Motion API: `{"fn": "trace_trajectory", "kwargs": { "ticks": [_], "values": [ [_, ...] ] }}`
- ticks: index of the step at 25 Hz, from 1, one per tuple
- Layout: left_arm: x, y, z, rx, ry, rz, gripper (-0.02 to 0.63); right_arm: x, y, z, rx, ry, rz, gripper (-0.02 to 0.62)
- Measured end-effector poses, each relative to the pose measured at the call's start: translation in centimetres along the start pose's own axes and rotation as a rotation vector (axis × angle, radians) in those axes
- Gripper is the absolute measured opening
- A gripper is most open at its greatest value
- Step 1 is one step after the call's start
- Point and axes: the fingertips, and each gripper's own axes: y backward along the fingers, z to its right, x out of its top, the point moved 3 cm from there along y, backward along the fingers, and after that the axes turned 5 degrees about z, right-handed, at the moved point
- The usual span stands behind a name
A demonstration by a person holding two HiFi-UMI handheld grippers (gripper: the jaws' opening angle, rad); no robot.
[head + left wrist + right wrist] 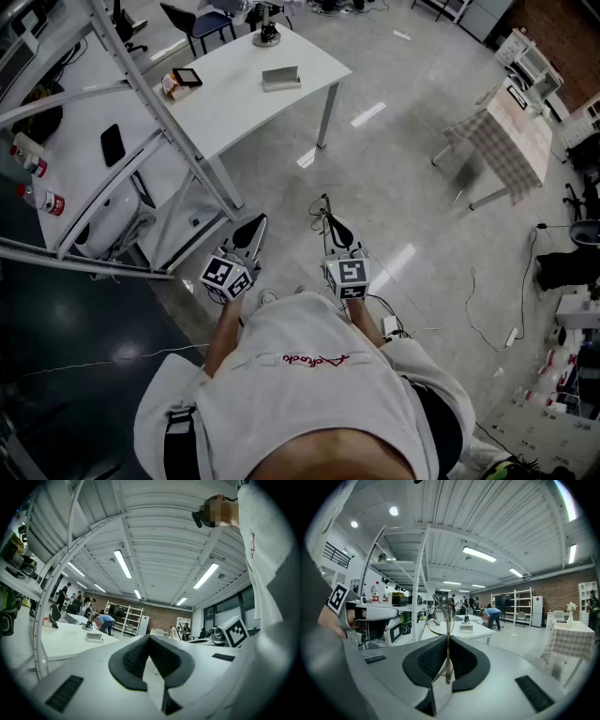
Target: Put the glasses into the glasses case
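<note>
The white left gripper point(251, 228) is held level before the person's chest, its black jaws pressed together on nothing. Just beside it, the white right gripper point(333, 230) points slightly downward and pinches the thin metal-framed glasses point(442, 613), which stand upright.

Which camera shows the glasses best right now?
The right gripper view: the glasses stand close up, clamped between the fingers of the right gripper. The head view shows them only as a thin wire at that gripper's tip; the left gripper view doesn't show them.
</note>
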Motion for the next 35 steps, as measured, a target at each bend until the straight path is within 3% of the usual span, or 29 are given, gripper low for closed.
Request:
{"fn": "trace_trajectory", "kwargs": {
  "ticks": [35],
  "values": [
    [-4.3,-6.5,3.9,-0.001,0.003,-0.043,-0.005,-3.7,0.1,5.3,0.097,-0.059,-0.008,0.015]
  ]
}}
